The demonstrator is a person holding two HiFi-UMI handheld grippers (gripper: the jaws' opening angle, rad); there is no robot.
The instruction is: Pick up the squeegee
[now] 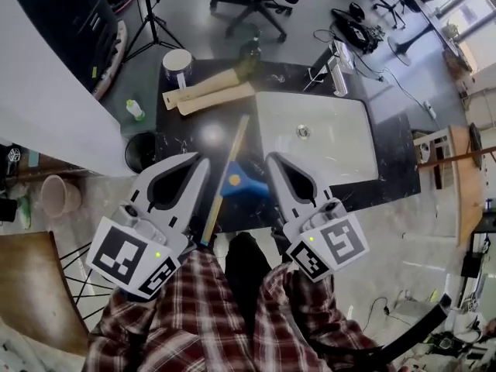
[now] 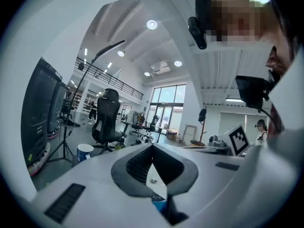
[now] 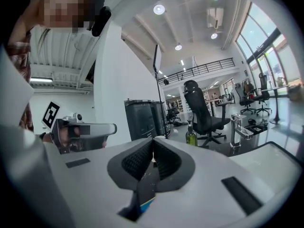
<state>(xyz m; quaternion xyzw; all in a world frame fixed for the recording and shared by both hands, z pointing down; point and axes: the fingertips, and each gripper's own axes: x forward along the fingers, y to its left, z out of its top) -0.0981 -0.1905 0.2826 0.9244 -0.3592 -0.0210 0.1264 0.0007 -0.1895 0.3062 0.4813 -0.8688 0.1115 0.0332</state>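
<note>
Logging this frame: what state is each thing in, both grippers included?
left gripper: shut, empty.
right gripper: shut, empty.
squeegee: lying flat on the counter between the two grippers, untouched.
sink: empty.
green bottle: upright.

Blue-headed squeegee (image 1: 235, 181); black speckled counter (image 1: 180, 130); white sink (image 1: 341, 153); red plaid sleeves (image 1: 194, 308).
</note>
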